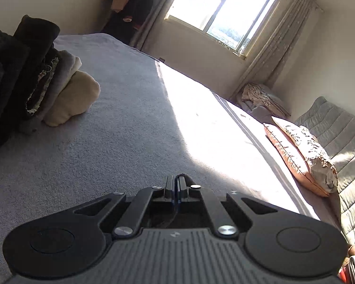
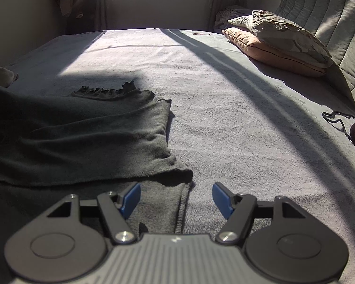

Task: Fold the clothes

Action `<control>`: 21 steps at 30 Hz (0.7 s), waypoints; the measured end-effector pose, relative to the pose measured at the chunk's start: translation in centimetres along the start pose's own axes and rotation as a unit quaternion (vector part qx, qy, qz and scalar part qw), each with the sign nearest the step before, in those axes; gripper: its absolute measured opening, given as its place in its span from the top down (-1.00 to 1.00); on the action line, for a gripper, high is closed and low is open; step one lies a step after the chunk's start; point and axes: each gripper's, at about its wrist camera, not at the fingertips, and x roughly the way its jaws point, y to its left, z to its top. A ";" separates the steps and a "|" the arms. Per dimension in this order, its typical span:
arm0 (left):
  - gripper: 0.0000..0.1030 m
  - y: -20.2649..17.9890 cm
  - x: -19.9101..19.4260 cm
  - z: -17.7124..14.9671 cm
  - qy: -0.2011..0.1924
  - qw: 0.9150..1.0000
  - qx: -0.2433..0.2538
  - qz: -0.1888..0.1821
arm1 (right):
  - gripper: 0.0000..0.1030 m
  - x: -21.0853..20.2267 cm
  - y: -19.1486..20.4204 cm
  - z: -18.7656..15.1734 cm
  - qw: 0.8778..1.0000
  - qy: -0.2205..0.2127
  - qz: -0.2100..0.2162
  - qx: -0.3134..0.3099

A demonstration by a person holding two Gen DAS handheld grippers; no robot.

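Where the grey fleece bed cover (image 2: 224,94) runs toward the window (image 1: 220,16), two pillows (image 2: 279,40) lie stacked against a quilted headboard (image 2: 331,19), a crinkled pale one over a smooth salmon one. One pile of folded clothes (image 1: 35,75) sits at far left in the left view: dark rolls, a grey fold, a cream bundle. One dark grey knit garment (image 2: 94,137), frilled at its far edge, lies partly folded on the cover. Left gripper (image 1: 177,187): fingers pressed together, a sliver of dark cloth pinched between them. Right gripper (image 2: 176,198): blue pads (image 2: 130,200) spread wide, holding nothing, low over the garment's hemmed near corner.
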 end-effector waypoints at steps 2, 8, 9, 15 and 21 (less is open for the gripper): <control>0.96 1.0 0.5 -0.2 0.000 0.999 -0.028 0.019 | -0.34 0.1 0.3 0.0 1.000 0.000 0.000 -0.004; 0.82 3.8 1.2 -0.4 0.005 0.994 -0.094 0.049 | -0.36 -0.1 0.7 0.0 1.000 -0.006 -0.001 -0.015; 0.65 3.6 0.8 -0.5 0.012 0.996 -0.077 0.039 | -0.37 -0.1 0.6 0.0 1.000 -0.006 -0.001 -0.015; 0.18 1.1 -0.9 -2.8 0.074 0.987 0.130 0.052 | -0.38 -0.3 0.2 0.0 1.000 -0.009 -0.004 -0.014; 0.17 3.2 2.1 -5.5 0.187 0.955 0.203 0.107 | -0.39 -0.4 0.6 -0.1 1.000 -0.009 -0.005 -0.022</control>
